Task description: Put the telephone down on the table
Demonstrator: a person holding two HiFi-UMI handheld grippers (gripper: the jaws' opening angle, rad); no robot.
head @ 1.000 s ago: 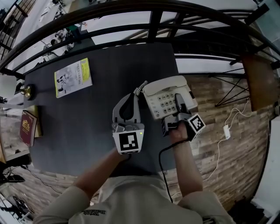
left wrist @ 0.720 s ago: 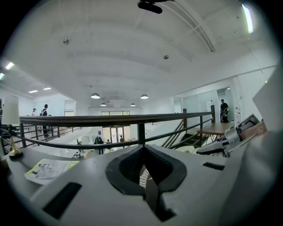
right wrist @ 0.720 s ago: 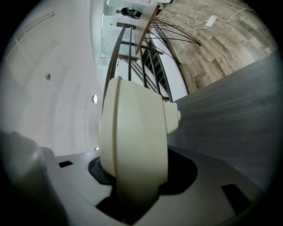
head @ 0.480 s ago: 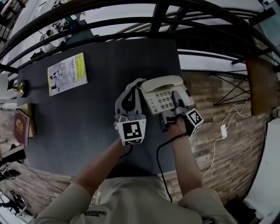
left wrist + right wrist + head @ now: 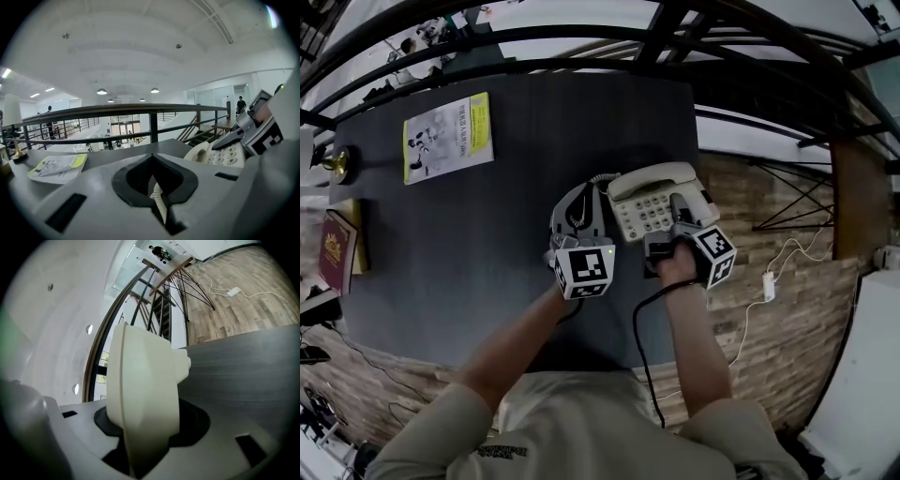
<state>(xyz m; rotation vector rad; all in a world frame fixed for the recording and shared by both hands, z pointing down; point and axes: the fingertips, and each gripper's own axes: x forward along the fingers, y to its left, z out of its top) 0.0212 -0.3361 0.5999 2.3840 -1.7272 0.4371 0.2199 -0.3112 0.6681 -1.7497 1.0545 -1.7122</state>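
The cream telephone (image 5: 654, 201), keypad up, is over the dark table (image 5: 487, 244) near its right edge; I cannot tell whether it rests on the top. My right gripper (image 5: 680, 210) is shut on the phone's right side, and in the right gripper view the cream body (image 5: 143, 394) fills the gap between the jaws. My left gripper (image 5: 588, 191) sits just left of the phone, shut on its coiled cord (image 5: 159, 206). The phone (image 5: 220, 152) also shows at the right of the left gripper view.
A yellow and white leaflet (image 5: 448, 138) lies at the table's far left, with a red book (image 5: 336, 251) and a brass object (image 5: 337, 161) on the left edge. A dark railing (image 5: 581, 37) runs behind the table. A white adapter with its cable (image 5: 767, 281) lies on the wooden floor to the right.
Both grippers have sunk toward the table top with the telephone and its cord still in them. The grips look the same.
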